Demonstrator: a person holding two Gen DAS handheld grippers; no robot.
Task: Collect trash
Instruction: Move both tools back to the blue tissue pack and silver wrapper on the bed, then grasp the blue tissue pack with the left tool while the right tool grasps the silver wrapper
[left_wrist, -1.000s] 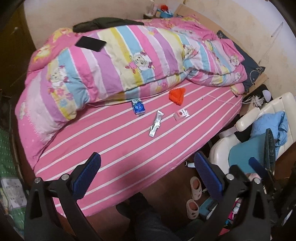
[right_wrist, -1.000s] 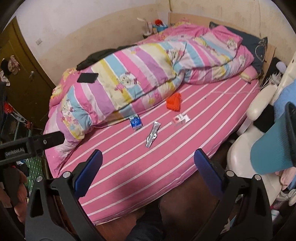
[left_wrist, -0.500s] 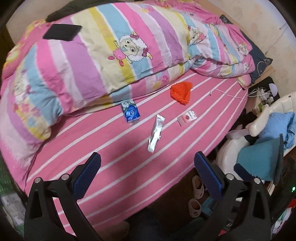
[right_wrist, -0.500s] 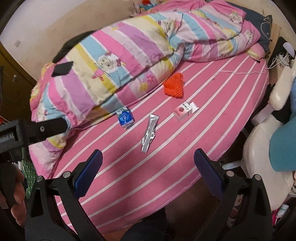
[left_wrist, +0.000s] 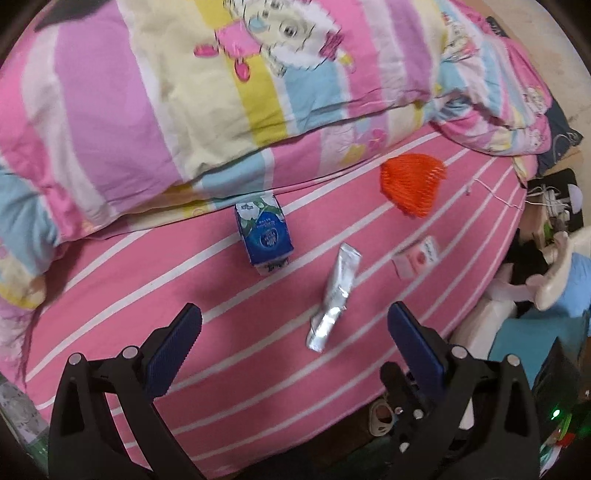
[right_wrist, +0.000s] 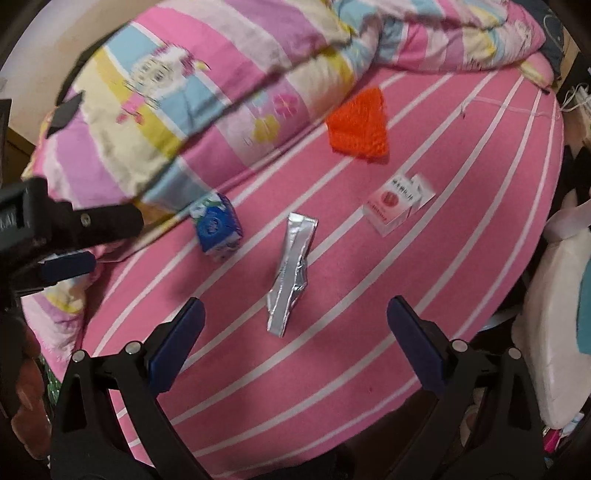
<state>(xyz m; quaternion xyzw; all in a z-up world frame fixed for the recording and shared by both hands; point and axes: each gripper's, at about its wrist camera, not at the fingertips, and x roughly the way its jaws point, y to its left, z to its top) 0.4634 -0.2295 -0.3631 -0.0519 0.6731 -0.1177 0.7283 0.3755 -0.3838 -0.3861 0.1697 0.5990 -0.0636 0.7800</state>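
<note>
Four pieces of trash lie on the pink bed sheet with white stripes (right_wrist: 369, 332), none yet collected. The crumpled silver foil sachet (right_wrist: 291, 273) lies directly ahead of the right gripper (right_wrist: 295, 321), its near end just beyond the gap between the two blue-padded fingers (right_wrist: 177, 339); its long axis runs away from the camera, roughly along the fingers' line of approach, so the fingers would close across its narrow width. The fingers stand wide apart and hold nothing. The left gripper (left_wrist: 293, 328), also wide and empty, has the same sachet (left_wrist: 334, 297) ahead and right of centre, and the blue-and-white drink carton (left_wrist: 264, 234) farther ahead, against the edge of the striped cartoon quilt (left_wrist: 147, 110). By this view the right gripper appears the nearer to the sachet. The pink-and-white small cardboard box (right_wrist: 397, 205) and orange mesh net (right_wrist: 360, 125) lie beyond, well apart from both grippers.
</note>
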